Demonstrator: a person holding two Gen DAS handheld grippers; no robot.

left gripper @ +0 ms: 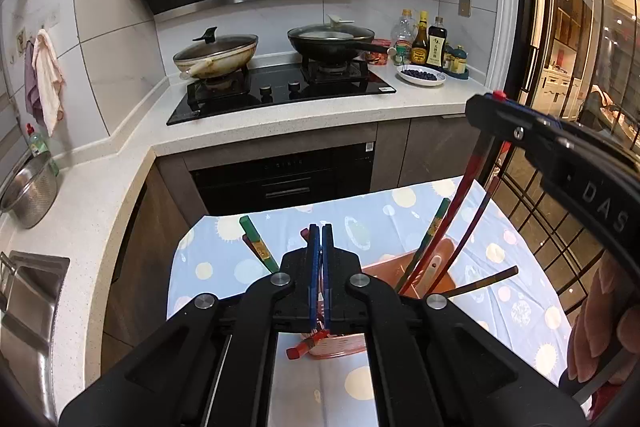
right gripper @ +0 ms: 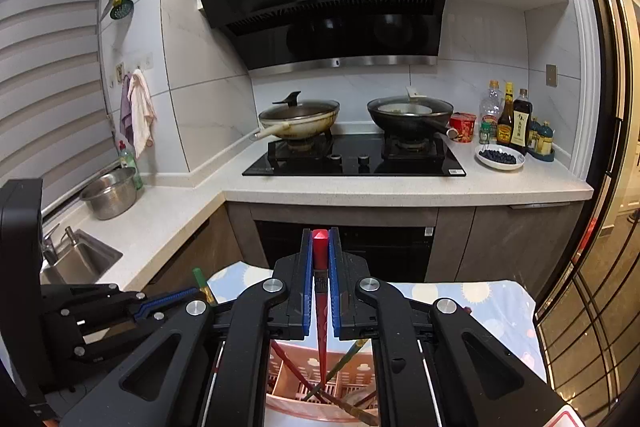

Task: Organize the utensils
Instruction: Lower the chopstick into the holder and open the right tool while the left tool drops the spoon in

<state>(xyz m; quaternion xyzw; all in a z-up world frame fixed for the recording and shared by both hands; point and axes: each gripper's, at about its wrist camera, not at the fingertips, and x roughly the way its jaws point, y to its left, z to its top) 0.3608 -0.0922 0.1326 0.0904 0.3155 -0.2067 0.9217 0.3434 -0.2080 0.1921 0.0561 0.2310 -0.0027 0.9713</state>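
Right gripper [right gripper: 320, 283]: fingers clamped on a red chopstick [right gripper: 321, 307], which hangs near vertical with its lower tip inside the pink utensil holder [right gripper: 288, 367] directly below. Several other chopsticks already lean in that holder.

Left gripper [left gripper: 320, 259]: fingers together on a second red chopstick [left gripper: 306, 347], whose square end shows beneath them, close above the holder's [left gripper: 440, 255] near rim. A green chopstick [left gripper: 258, 245] lies on the patterned desk [left gripper: 520, 307] to the left, outside the holder.

Assessment: the step in hand is depositing the right-hand chopstick. To do it well, keep the stick upright, lower it until the tip is well down in the compartment, then part the fingers gently so it settles without bouncing out. The leaning sticks crowd the opening, so aim for a free gap. The left gripper's load should wait clear of the right.
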